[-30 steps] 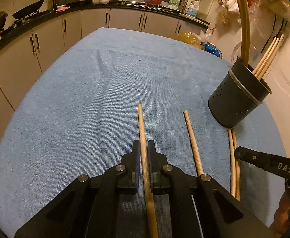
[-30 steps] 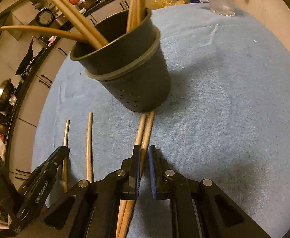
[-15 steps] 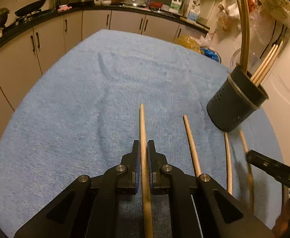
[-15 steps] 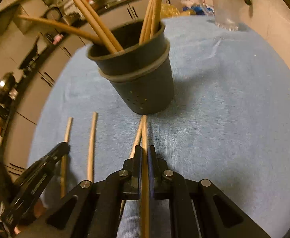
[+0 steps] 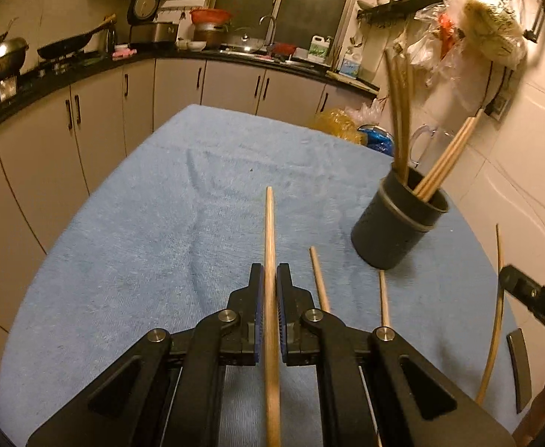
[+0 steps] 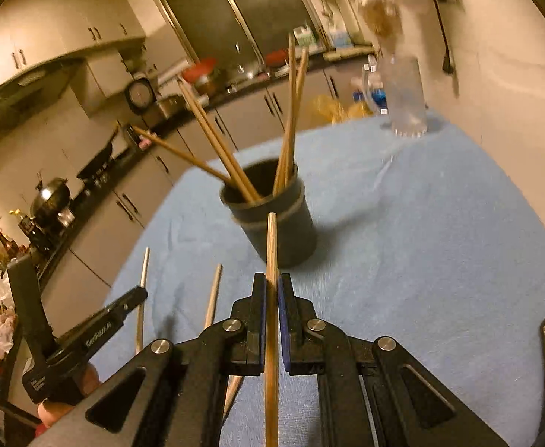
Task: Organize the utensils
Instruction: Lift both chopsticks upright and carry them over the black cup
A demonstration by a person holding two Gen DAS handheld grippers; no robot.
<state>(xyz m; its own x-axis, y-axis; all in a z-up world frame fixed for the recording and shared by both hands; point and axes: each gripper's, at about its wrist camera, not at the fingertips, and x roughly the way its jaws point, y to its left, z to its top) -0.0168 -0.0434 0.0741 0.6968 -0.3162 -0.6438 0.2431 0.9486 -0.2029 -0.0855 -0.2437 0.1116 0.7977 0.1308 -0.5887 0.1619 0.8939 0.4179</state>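
My left gripper is shut on a wooden chopstick and holds it above the blue towel. My right gripper is shut on another chopstick, lifted and pointing at the dark utensil holder. The holder stands upright at the right with several chopsticks in it. Two chopsticks lie on the towel between the grippers. In the left wrist view the right gripper's chopstick shows at the far right.
A clear glass pitcher stands at the towel's far right corner. Kitchen cabinets and a counter with pans run along the far and left sides. A wall is close on the right.
Both grippers have risen and tilted up, each lifting its chopstick off the towel. The right gripper closed on one chopstick of its pair and took it up; the other stayed down.
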